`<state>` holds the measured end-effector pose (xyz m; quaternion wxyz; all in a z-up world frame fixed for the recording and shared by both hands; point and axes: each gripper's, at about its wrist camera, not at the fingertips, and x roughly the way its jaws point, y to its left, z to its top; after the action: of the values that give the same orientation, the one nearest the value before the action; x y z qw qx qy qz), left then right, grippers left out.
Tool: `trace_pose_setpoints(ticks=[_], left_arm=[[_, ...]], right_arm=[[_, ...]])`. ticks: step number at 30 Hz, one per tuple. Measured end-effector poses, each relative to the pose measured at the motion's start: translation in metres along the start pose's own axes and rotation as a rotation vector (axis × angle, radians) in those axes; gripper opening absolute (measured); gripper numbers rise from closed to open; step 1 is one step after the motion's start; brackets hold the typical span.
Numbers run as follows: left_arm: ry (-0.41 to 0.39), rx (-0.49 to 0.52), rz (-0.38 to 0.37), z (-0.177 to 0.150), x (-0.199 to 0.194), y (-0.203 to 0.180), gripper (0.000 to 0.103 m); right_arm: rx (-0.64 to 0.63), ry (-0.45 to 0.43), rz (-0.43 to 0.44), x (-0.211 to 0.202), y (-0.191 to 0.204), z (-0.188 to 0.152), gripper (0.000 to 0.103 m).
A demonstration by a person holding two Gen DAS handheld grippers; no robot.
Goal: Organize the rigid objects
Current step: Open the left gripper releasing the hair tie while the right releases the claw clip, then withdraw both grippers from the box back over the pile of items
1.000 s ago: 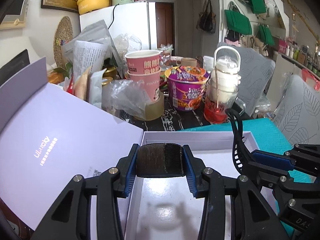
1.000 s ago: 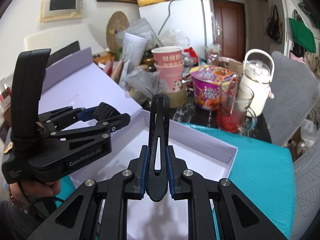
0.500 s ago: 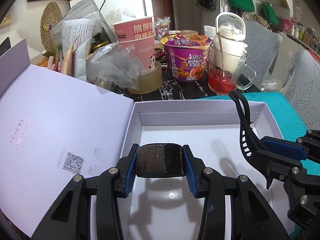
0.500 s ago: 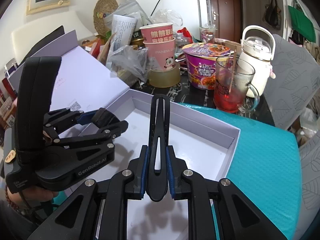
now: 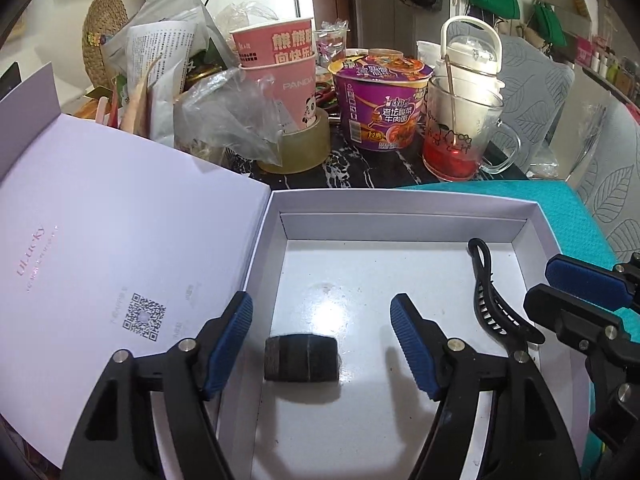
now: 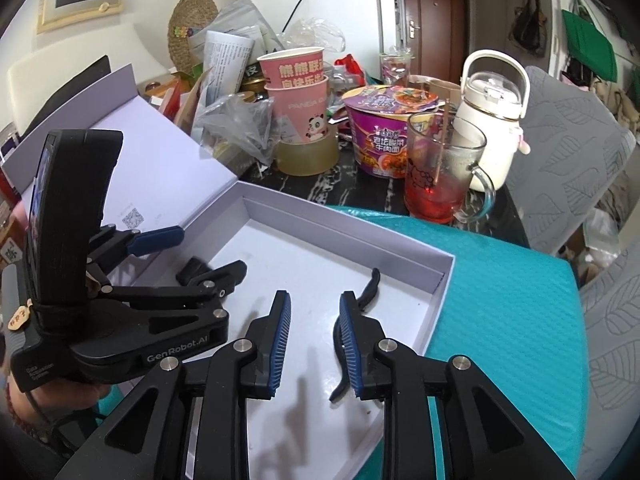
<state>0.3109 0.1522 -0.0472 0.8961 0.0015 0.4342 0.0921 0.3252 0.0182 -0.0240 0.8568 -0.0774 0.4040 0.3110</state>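
Observation:
A shallow white box (image 5: 400, 196) lies open on the table, its lid (image 5: 120, 240) folded out to the left. On the box floor lies a small dark block (image 5: 301, 358). My left gripper (image 5: 320, 302) hangs over it with its jaws opening, both pads clear of the block. A black hair clip (image 5: 490, 300) rests on the floor near the right wall. In the right wrist view the hair clip (image 6: 371, 284) lies under and beside the right finger. My right gripper (image 6: 314, 298) has its jaws opening a little, with nothing pressed between them. The left gripper (image 6: 196, 256) stands at the left.
Behind the box the dark table is crowded: a tape roll (image 5: 300, 152), stacked pink paper cups (image 5: 280, 64), a purple noodle bowl (image 5: 380, 108), a glass mug of red liquid (image 5: 456, 140), a white kettle (image 6: 492, 120). A teal mat (image 6: 500, 300) lies under the box. A hand (image 6: 24, 396) holds the left gripper.
The left jaws have spread and the dark block has dropped from them onto the box floor. The right jaws have parted and the hair clip now lies in the box. Both grippers sank slightly.

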Motion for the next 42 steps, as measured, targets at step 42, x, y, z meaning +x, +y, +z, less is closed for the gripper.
trace_pose_setpoints(ticks=[42], left_arm=[[-0.255,-0.043,-0.024,-0.022,-0.189,0.009,0.079]], right_arm=[[-0.075,-0.24,-0.06,-0.18,0.06,-0.014,0.066]])
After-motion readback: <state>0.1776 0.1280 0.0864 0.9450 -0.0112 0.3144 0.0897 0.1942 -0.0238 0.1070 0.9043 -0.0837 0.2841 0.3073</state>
